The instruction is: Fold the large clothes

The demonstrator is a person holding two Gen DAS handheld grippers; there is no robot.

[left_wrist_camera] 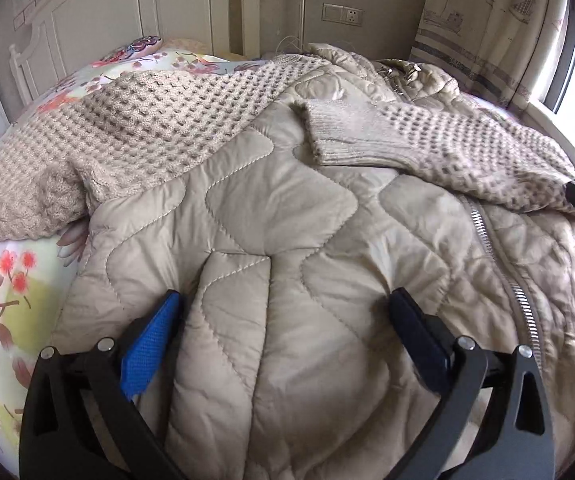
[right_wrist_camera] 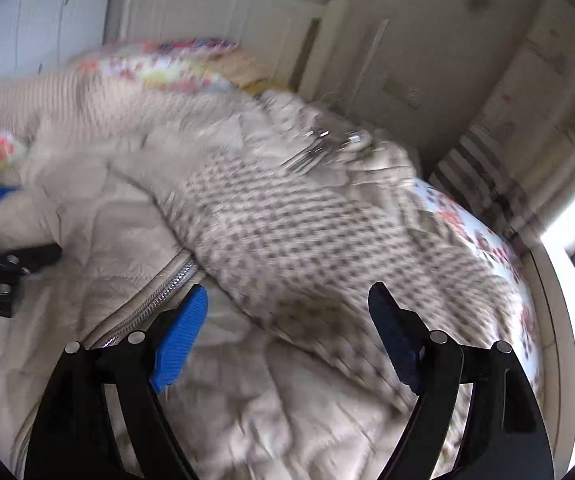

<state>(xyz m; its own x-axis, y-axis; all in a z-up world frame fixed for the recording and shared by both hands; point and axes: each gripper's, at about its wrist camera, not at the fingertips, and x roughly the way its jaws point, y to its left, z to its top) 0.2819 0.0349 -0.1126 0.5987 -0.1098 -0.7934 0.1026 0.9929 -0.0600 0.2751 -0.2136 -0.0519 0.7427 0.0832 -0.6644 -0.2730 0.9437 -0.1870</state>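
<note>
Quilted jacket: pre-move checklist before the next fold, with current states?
1. Left gripper open, tips pressed into the quilted jacket, no fold pinched: ok.
2. Right gripper open, nothing held: ok.
3. Jacket clear of other clothes: not ok, knit sweater covers its far side and the sweater sleeve lies across it.
4. Zipper closed along its whole length: cannot tell.
5. Right wrist view sharp enough to aim: not ok, blurred.
6. Bed space beside jacket: cannot tell.
</note>
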